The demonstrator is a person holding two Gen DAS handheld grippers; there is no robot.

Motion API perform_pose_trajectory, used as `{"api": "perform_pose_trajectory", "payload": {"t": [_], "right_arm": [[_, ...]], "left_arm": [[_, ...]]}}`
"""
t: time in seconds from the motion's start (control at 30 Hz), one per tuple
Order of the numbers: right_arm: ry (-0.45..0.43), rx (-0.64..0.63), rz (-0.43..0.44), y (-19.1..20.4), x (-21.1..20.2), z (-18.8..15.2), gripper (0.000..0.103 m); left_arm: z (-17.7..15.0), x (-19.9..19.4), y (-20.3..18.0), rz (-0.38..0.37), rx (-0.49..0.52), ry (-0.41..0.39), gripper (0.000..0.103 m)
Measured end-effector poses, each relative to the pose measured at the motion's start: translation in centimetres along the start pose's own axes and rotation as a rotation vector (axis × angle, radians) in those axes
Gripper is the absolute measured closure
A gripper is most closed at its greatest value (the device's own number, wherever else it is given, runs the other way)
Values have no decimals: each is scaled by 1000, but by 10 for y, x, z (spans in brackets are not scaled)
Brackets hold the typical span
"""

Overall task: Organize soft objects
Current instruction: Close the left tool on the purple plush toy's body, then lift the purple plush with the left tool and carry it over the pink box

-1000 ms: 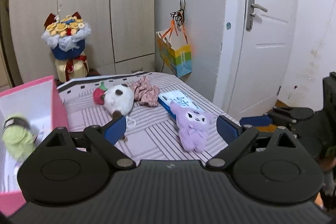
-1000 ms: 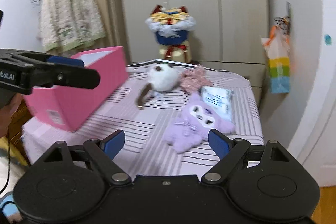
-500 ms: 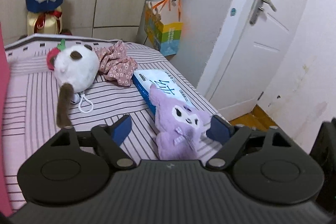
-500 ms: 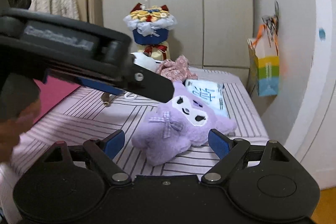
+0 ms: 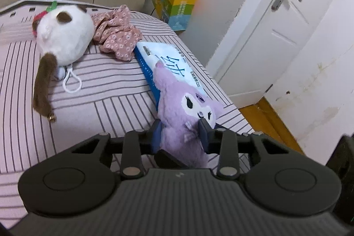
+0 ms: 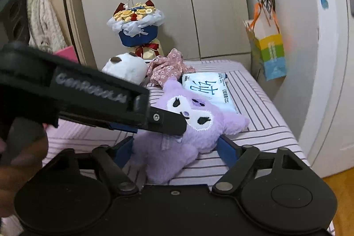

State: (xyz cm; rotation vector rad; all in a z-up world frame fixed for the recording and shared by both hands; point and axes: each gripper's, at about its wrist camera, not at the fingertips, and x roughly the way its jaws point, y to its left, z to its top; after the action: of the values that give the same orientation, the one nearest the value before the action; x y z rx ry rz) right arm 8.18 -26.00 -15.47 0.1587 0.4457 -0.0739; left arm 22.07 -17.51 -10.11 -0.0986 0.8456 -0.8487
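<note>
Purple plush [image 5: 185, 107] lies low centre of the left wrist view, near the right edge of the striped bed [image 5: 99, 92], its head overlapping a blue-and-white tissue pack [image 5: 170, 63].

Left claw [image 5: 180, 133]: jaws have just been closing; pads now press the plush's body from both sides, so it is gripping the toy. Right claw [image 6: 174, 148]: jaws have also been narrowing, but blue pads stand either side of the plush with gaps showing, so open.

Risks, as judgement:
- Fur compresses; a shallow pinch may slip on lift.
- Both claws crowd one toy and could collide.
- Lifting the head could drag the pack toward the bed edge.

White plush [image 5: 64, 37] and a floral scrunchie [image 5: 117, 37] sit upper left, apart.

Writing: the left claw's arm reads "GenRobot.AI", blurred. The pack bears large brush-style characters; small print illegible. Lettering on the hanging bag [image 5: 177, 8] is unreadable.
</note>
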Motion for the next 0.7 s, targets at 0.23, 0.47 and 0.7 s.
{"api": "perform_pose_trajectory", "payload": {"t": [0.23,0.47,0.7], "right_arm": [[-34,-56,-44,14,-11,-9,38],[-24,-91,-36,25,-26,-11,40],[37,-78,14,38,-43,-4,40]], "left_arm": [[-3,-6,-1,9,-29,2,72],[-13,-20,-4,12,-53,15,72],[-25,-48,-16,69,-20,47,72]]}}
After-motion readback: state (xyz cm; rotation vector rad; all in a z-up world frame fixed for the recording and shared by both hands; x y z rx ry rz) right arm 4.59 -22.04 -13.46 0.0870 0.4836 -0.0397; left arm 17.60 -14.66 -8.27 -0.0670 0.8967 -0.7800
